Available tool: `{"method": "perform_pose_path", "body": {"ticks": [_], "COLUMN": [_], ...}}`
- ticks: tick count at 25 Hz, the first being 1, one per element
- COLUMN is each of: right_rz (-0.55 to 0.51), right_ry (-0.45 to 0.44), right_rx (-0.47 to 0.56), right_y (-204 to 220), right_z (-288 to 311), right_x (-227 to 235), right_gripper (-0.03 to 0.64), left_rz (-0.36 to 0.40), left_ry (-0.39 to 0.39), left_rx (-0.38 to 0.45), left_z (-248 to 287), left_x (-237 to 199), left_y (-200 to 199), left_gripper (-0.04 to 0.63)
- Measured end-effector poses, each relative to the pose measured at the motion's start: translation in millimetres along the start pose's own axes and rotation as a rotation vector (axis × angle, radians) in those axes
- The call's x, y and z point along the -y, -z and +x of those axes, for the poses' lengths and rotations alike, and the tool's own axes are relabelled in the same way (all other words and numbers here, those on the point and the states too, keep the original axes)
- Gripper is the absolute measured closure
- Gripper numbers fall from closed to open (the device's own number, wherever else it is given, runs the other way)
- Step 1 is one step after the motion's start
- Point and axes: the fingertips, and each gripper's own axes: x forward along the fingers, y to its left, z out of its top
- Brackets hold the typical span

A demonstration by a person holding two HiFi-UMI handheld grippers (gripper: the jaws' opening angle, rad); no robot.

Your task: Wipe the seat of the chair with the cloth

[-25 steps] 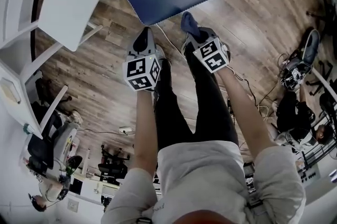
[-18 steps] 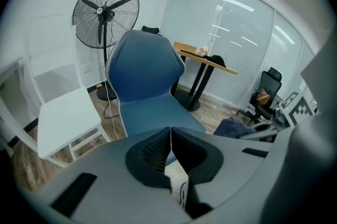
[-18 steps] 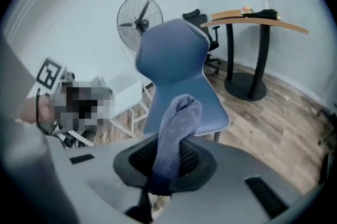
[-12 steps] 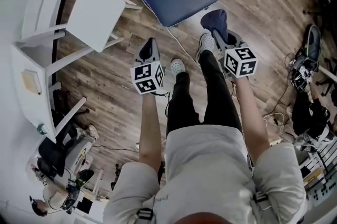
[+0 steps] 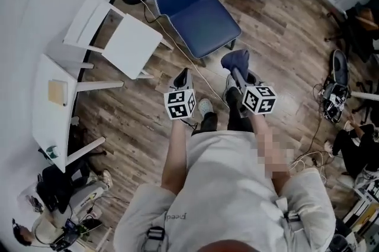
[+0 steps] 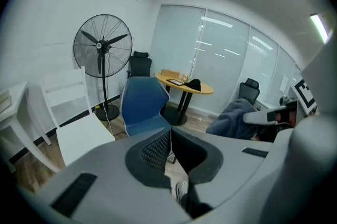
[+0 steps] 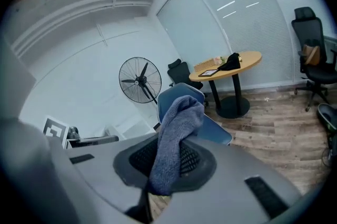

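Observation:
The blue chair (image 5: 200, 15) stands on the wood floor ahead of me, its seat bare. It also shows in the left gripper view as blue chair (image 6: 140, 105) and behind the cloth as blue chair (image 7: 215, 131). My right gripper (image 5: 239, 76) is shut on a grey-blue cloth (image 5: 235, 61), which bunches up over the jaws as cloth (image 7: 175, 136). This gripper hangs in the air short of the seat's front edge. My left gripper (image 5: 182, 76) is held beside it to the left, jaws shut with nothing between them (image 6: 170, 133).
A white chair (image 5: 125, 42) stands left of the blue one, a white desk (image 5: 52, 104) further left. Behind are a standing fan (image 6: 101, 45) and a round yellow table (image 7: 229, 66). A black office chair (image 7: 310, 33) is at the right. Cables and gear (image 5: 335, 91) lie on the floor.
The view has pulled back and risen, so the blue chair now sits farther off. Both grippers have drawn away from the seat. The cloth stays in the right gripper.

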Motion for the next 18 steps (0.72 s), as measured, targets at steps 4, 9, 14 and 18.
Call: {"method": "perform_pose_path", "body": {"ticks": [4,9,14,18], "right_rz": [-0.008,-0.005,-0.052,-0.087], "right_ry": [0.023,0.035,0.023,0.033], "right_rx": [0.053,0.105,0.109,0.129], "right_y": [0,11,18,11], "right_z": [-17,-28,-32,-36], "right_x": [-19,-45,-59,-57], "right_gripper": [0.569,0.569,0.569,0.569], "left_rz": [0.011,0.060,0.077,0.076], "left_ry": [0.013,0.046,0.066,0.070], "left_rx": [0.039,0.042,0.042,0.048], "left_z": [-19,-41,-47,-44], "left_x": [10,18,23,26], "left_y": [-17,-20,-19,-22], "left_gripper": [0.566,0.566,0.566,0.566]}}
